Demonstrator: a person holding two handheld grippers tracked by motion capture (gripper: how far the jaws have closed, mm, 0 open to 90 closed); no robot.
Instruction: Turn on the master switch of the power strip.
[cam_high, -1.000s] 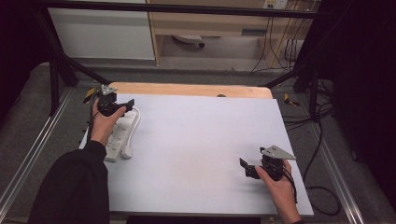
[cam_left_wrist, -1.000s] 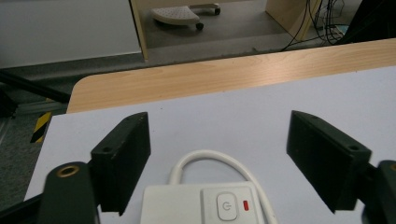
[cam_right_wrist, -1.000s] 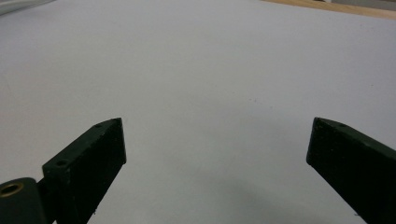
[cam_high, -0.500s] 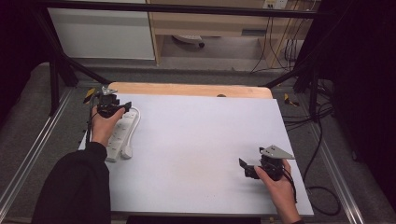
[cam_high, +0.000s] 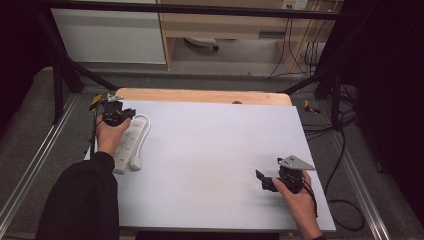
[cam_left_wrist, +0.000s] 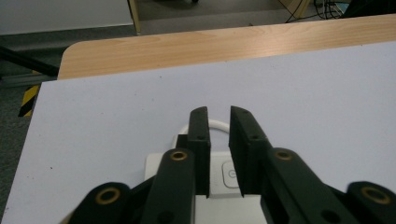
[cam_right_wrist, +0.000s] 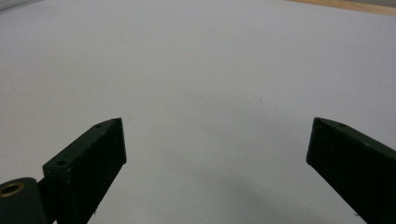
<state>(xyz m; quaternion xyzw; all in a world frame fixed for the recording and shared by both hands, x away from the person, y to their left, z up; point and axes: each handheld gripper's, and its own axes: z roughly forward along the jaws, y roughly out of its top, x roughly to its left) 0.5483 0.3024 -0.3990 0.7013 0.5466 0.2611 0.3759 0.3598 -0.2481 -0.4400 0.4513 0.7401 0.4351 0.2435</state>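
Bench (cam_high: 215, 150) notes.

- The white power strip (cam_high: 129, 145) is lying at the bench's 9 o'clock edge, running lengthwise from 12 toward 6. Its cord (cam_high: 145, 123) is looping off the far end.
- The left gripper (cam_high: 125, 116) is hovering over the strip's 12 o'clock end, with the hand covering part of the casing.
- In the left gripper view, the left gripper (cam_left_wrist: 219, 114) is showing fingers (cam_left_wrist: 200, 135) that have just been closing. They are now standing narrow, with a slim gap left between them.
- Nothing is being pinched in that gap. The strip's (cam_left_wrist: 224, 189) switch end is lying below it, and the cord's (cam_left_wrist: 218, 122) white bend is peeking out past the tips.
- I cannot tell whether the tips are touching the casing.
- The right gripper (cam_high: 263, 181) is waiting near 4 o'clock, well apart from the strip. The hand is resting low at the bench's near edge.
- In the right gripper view, the right gripper (cam_right_wrist: 217, 135) is holding its fingers (cam_right_wrist: 93, 158) wide, over bare white surface and carrying nothing.

Progress, as judged:
- The work is sitting at an early stage. The approach to the strip's switch end is looking done, and the fingers are narrowing as if preparing to press or nip something there.
- The strip is lying flat, so no lift or shift is showing.
- Whatever is meant for the strip itself is remaining ahead, along with any part for the right hand.
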